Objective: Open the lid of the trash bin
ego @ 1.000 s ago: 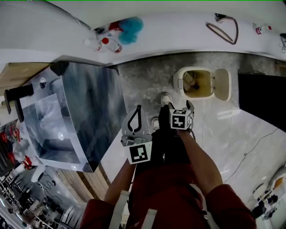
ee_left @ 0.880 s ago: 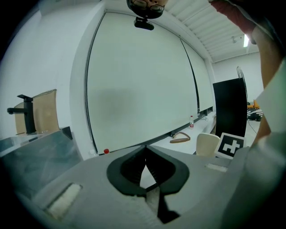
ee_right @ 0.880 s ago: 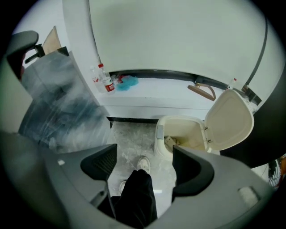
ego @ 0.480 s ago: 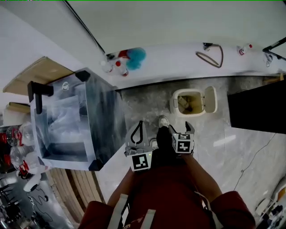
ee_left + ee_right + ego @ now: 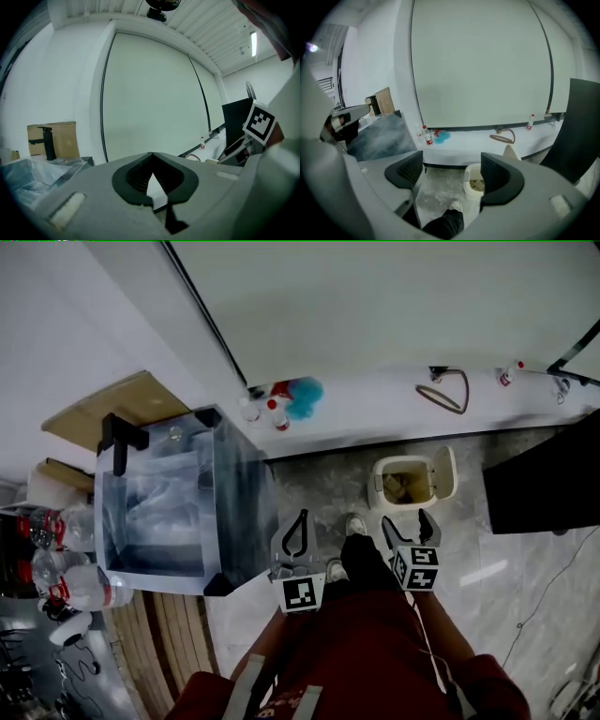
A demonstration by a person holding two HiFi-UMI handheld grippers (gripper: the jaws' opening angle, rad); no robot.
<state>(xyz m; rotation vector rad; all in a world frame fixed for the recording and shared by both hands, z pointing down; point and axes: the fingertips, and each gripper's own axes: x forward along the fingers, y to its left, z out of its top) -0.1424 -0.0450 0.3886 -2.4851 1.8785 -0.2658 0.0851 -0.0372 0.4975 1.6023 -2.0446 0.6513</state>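
Observation:
A small white trash bin (image 5: 405,486) stands on the grey floor against the white ledge. Its lid (image 5: 446,469) is swung up and rubbish shows inside. My right gripper (image 5: 409,524) hangs open and empty just short of the bin, above my leg. In the right gripper view the bin (image 5: 474,184) shows between the spread jaws of the right gripper (image 5: 453,174), its lid (image 5: 510,152) raised behind the right pad. My left gripper (image 5: 301,516) is shut on nothing, left of the bin. In the left gripper view the tips of the left gripper (image 5: 152,157) touch.
A clear-sided cabinet (image 5: 178,512) with a black tap (image 5: 116,439) stands close on the left. Bottles (image 5: 273,412), a blue duster (image 5: 305,397) and a brown hose loop (image 5: 448,390) lie on the white ledge. A black panel (image 5: 539,479) is right of the bin. My shoe (image 5: 355,525) is near it.
The head view has lifted, so the bin looks smaller and sits lower in the picture. Both grippers have drawn back towards my body. The lid stays raised throughout.

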